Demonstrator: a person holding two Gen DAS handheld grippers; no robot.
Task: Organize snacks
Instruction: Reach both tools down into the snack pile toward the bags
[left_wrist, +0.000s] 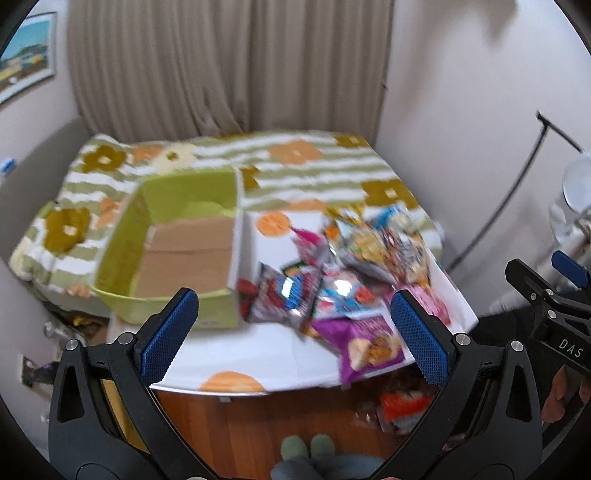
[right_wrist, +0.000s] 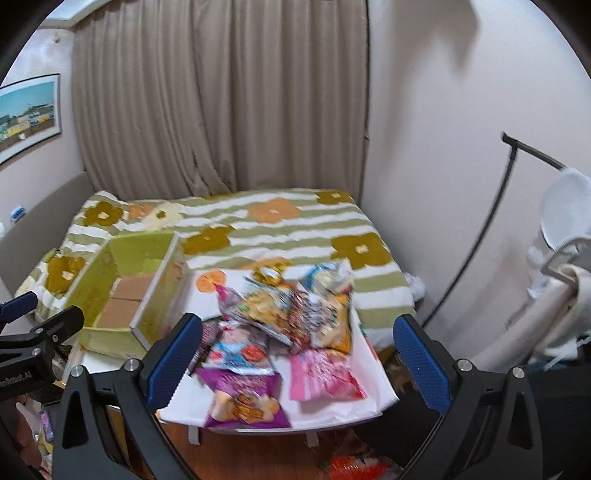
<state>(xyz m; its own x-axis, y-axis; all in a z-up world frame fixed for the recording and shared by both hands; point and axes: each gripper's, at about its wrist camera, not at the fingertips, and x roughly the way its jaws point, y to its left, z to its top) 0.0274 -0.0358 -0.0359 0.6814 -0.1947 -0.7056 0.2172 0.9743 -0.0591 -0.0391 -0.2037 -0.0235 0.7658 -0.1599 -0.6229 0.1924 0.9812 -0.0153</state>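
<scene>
While hovering near side of table (left_wrist: 258, 354): left gripper (left_wrist: 291, 325) and right gripper (right_wrist: 297, 356) both wide, holding nothing. Snack bags (right_wrist: 280, 325) piled right. Green box (left_wrist: 177, 243) left, looks bare. Likely 0 sorted, everything left.

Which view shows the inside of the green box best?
The left wrist view: the green box sits nearly head-on, its bare cardboard floor fully exposed. The right wrist view shows it obliquely at the left, the near wall hiding part of the floor.
</scene>
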